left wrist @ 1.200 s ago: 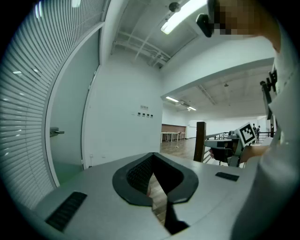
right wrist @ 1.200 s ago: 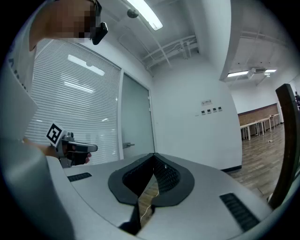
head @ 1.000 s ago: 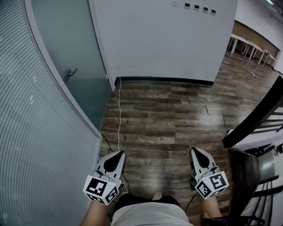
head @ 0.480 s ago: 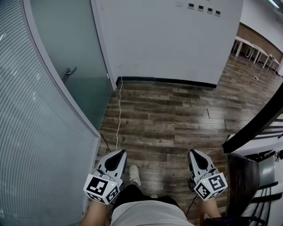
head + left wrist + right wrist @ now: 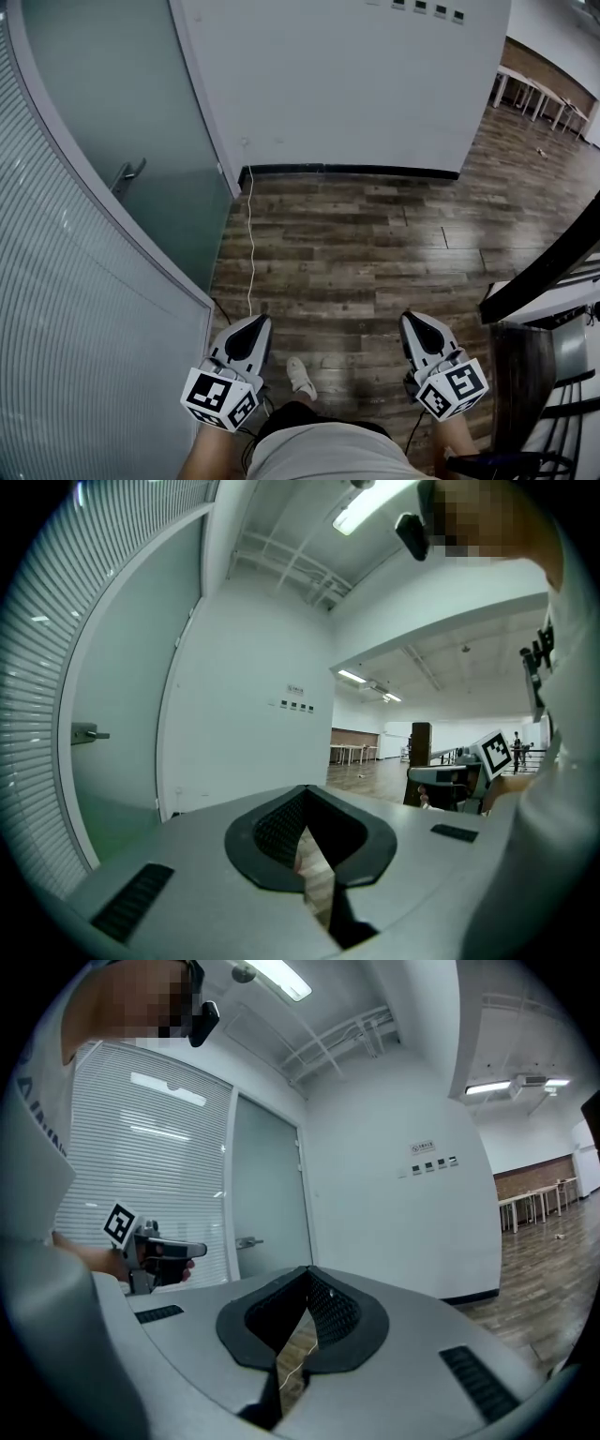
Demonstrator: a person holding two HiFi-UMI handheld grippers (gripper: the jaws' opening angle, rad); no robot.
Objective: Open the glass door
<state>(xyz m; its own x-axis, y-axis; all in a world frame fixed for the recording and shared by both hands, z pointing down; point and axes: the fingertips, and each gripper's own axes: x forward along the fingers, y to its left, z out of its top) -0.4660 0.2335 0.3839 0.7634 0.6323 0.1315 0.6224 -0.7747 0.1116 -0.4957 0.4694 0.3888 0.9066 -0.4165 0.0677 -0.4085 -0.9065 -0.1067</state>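
Fingers together on left gripper point(image 5: 251, 328) and right gripper point(image 5: 417, 323), both empty; glass door point(image 5: 103, 94) at 10 o'clock, handle point(image 5: 127, 176) well apart.

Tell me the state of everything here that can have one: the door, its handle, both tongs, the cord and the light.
Frosted glass door: closed.
Silver lever handle on that door: level, nothing touching it.
Left grey tongs: shut, empty, apart from the handle.
Right grey tongs: shut, empty.
Thin white cord: lying along the brown wooden floor.
Ceiling strip light: on.
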